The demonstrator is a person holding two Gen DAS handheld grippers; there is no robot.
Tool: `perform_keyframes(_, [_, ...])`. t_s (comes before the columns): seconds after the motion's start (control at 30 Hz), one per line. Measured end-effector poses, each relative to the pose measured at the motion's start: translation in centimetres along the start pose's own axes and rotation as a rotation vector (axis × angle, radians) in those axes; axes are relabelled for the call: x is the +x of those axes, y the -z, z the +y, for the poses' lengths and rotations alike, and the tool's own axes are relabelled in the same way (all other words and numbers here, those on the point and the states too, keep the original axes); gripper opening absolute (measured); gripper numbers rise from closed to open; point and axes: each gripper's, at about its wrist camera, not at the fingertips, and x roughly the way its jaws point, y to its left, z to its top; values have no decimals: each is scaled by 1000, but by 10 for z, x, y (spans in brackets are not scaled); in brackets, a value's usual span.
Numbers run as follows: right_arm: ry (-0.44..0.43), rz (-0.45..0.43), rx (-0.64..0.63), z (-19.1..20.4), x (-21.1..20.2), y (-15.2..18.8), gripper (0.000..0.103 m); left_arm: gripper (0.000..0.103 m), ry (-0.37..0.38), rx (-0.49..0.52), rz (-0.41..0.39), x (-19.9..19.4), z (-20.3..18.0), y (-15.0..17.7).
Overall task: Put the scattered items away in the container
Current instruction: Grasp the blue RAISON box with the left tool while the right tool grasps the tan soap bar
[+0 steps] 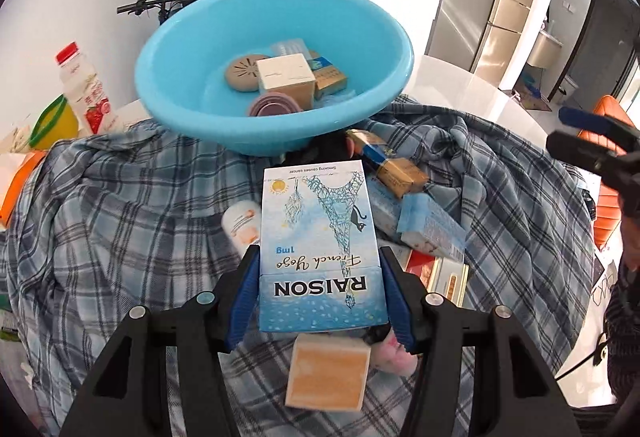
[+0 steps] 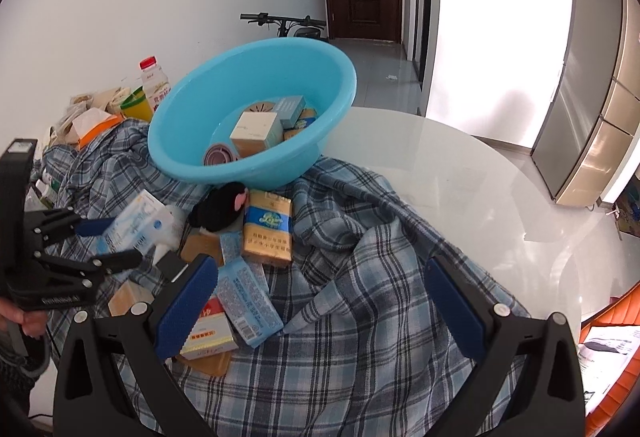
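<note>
Left gripper [image 1: 320, 289] clamped on pack [image 1: 318, 237], raised near the basin [image 1: 168, 77] for dropping in; right gripper [image 2: 320, 313] wide open, empty, over the cloth [image 2: 360, 277].

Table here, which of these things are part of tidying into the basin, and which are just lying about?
Part of the job:
- blue basin
- pale blue box held in the left tool
- blue and gold pack on the cloth
- black plush toy
- red and white pack
- open right tool

Lying about:
- milk bottle
- yellow cup
- plaid cloth
</note>
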Motion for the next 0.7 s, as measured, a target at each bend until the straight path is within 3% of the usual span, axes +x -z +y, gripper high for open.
perform_keyframes(0.7, [-92,82,-82,58,4,57,103,59,-32,-81,30,-23,32,77])
